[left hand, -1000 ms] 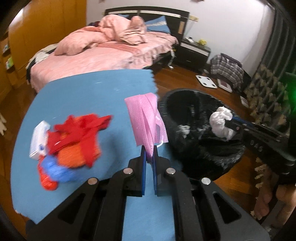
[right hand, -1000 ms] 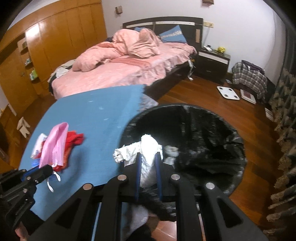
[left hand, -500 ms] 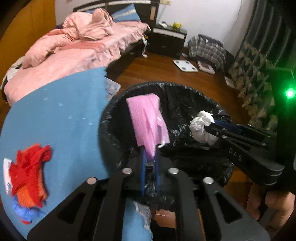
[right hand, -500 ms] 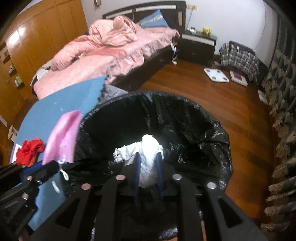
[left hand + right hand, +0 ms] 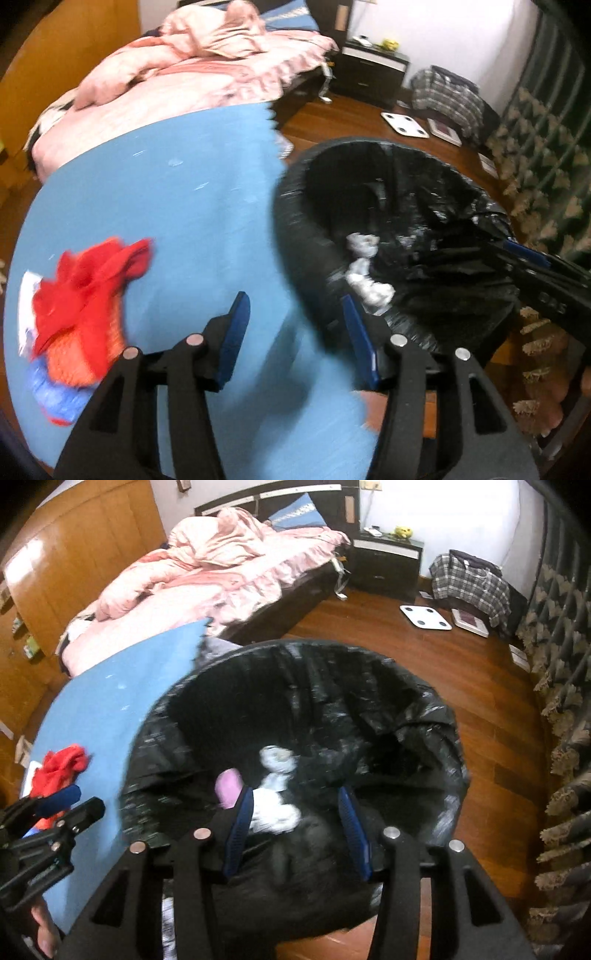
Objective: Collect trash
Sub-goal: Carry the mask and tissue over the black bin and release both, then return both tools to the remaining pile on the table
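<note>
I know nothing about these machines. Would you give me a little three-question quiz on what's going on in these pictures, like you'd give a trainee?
1. True or false: the right tongs are holding something between their blue fingers.
2. Which item lies inside the black-lined bin? A) a pink piece B) a green bottle C) a shoe
3. What is left on the blue table cover beside the bin?

Key:
1. False. Their jaws are opening with nothing pinched; the white crumpled tissue lies in the bin below. The left tongs are opening and bare too.
2. A.
3. A pile of red, orange and blue scraps with something white at its edge.
</note>
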`<state>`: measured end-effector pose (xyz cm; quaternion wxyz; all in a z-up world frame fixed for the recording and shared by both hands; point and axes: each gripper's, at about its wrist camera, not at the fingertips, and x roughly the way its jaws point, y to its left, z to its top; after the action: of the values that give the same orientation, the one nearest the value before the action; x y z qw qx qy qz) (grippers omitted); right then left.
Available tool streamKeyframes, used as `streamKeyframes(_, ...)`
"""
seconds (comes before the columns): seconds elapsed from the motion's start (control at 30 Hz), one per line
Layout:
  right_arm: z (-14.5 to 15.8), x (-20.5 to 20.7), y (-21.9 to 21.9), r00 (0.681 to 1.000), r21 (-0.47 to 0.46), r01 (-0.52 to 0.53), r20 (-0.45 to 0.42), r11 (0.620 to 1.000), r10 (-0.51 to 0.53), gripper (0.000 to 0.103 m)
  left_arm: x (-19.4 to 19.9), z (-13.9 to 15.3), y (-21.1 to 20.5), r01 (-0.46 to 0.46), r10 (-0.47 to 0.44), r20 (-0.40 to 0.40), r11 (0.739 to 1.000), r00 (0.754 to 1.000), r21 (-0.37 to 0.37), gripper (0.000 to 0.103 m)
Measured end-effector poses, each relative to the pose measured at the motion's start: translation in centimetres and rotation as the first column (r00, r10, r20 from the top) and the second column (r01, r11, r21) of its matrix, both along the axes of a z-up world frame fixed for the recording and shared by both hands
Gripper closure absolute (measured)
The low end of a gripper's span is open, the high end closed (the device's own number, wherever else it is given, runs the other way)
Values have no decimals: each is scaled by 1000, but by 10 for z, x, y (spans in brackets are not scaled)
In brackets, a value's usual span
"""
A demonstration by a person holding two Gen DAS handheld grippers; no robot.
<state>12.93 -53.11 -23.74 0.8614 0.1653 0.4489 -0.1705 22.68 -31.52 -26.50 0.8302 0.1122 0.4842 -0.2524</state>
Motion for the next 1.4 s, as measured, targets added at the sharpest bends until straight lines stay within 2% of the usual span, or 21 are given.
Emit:
streamKeyframes(0.4,26,3,136,984,0,-172,55,985,171,55,-6,32,147,-176,176,76,984,982,2,50)
streamKeyframes(0.57,29,14,189,969,2,-239,65,971,239,55,-12,40,210,-258,257,96,966,962,-4,50)
streamKeyframes(0.83,29,34,265,936,-26,-340,92,940,341,55,-17,36,295,-357,355,118,934,928,-3,49)
streamKeyframes(1.17,10,62,345,890,-21,-443,105,896,443,56,-19,24,337,-386,387,126,922,914,-34,50)
streamKeyframes(1.4,-5,79,368,878,-20,-469,91,883,469,56,-9,16,352,-390,393,127,919,911,-54,51)
